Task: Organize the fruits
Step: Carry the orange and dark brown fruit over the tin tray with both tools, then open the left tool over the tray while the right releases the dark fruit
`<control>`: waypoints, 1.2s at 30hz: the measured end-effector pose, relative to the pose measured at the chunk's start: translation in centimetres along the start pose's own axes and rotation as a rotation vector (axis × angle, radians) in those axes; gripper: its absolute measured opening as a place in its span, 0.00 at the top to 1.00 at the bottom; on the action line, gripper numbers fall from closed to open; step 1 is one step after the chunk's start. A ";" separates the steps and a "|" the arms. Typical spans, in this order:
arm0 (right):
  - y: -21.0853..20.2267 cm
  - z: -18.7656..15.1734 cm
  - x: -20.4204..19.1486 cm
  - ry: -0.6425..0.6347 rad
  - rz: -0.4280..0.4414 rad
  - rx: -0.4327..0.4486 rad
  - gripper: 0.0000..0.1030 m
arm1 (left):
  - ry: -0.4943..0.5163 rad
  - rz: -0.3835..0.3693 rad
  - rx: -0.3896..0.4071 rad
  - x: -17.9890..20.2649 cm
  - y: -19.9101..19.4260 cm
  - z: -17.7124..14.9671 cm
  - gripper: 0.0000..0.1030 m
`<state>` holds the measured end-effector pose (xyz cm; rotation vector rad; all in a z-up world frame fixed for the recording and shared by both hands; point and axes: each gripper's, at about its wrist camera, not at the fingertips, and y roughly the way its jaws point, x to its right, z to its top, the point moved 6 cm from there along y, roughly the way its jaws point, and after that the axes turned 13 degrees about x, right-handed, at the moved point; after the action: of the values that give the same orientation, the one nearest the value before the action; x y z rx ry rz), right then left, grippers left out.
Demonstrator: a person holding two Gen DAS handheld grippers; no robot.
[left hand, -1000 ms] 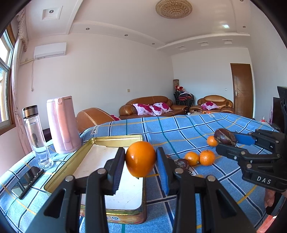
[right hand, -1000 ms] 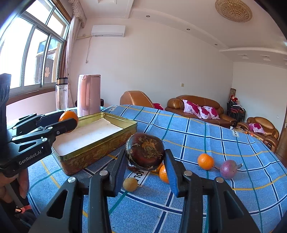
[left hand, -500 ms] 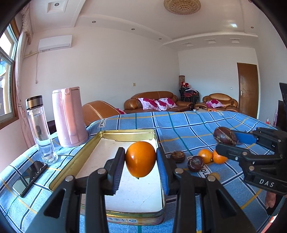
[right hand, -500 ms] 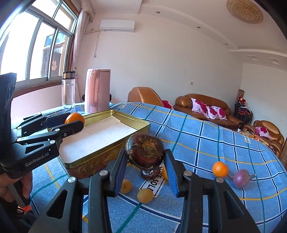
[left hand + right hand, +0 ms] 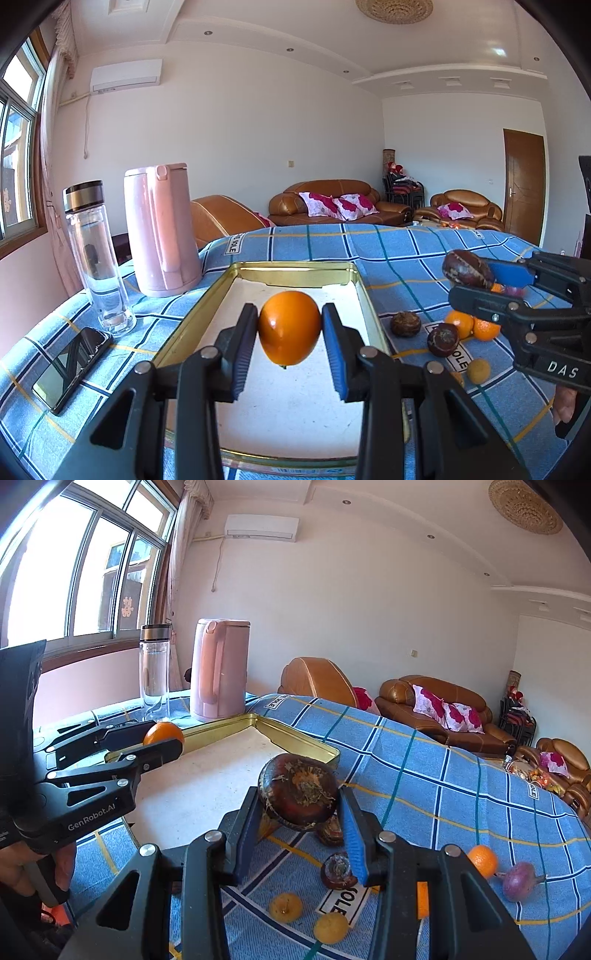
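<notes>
Two fruits are riding in your tongs right now; your left gripper [image 5: 289, 332] is pinching a smooth, glossy orange fruit [image 5: 289, 326] across its widest part, hanging over the white-lined, gold-rimmed rectangular metal tin [image 5: 354, 275]; your right gripper [image 5: 299, 810] is clamping a dark brown, flattened round fruit with a dried rough crown [image 5: 298, 796], sitting over the blue checked tablecloth [image 5: 443, 786] just beside the tin's near right edge.

Handling, as I'm judging it: the orange one is looking light, taut-skinned and slippery; the pads are gripping at the equator, which is the right spot; any higher or lower and it's likely squirting out; it's probably soft inside, so you're wanting gentle pressure, no squeeze. The brown one is looking harder-shelled and rough, so it's gripping well; the pads are holding it across its flat sides, with a good share of the fruit sticking up above them; I'm expecting it to roll off its rounded edge if released tilted.

Both are round-ish and I'm guessing they'd be rolling on the tin's flat liner; release low. Several small fruits are lying loose on the cloth right of the tin, apart from it.
</notes>
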<state>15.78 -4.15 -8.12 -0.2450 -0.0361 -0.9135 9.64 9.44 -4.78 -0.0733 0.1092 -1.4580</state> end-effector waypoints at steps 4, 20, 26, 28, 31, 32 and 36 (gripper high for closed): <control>1.7 0.3 -0.7 0.006 0.025 -0.020 0.58 | -0.011 0.007 -0.026 -1.2 0.8 -0.1 0.64; 7.5 0.0 -5.2 -0.007 0.125 -0.110 0.58 | -0.067 0.029 -0.157 -5.5 4.0 -2.0 0.64; 9.3 -0.8 -6.2 0.001 0.149 -0.157 0.58 | -0.056 0.036 -0.195 -6.1 5.2 -2.4 0.64; 9.8 -1.1 -6.3 -0.005 0.143 -0.177 0.58 | -0.058 0.033 -0.210 -6.3 5.6 -2.6 0.64; 10.5 -1.6 -6.4 -0.006 0.141 -0.201 0.58 | -0.058 0.028 -0.234 -6.4 6.1 -3.0 0.64; 10.7 -1.7 -6.4 -0.009 0.138 -0.211 0.58 | -0.059 0.027 -0.240 -6.5 6.3 -3.1 0.64; 11.4 -2.5 -6.8 -0.020 0.134 -0.240 0.58 | -0.057 0.028 -0.263 -6.6 6.6 -3.6 0.64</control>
<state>20.40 7.22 -13.65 -0.4743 0.0717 -0.7813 15.02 16.84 -8.91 -0.3266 0.2543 -1.4053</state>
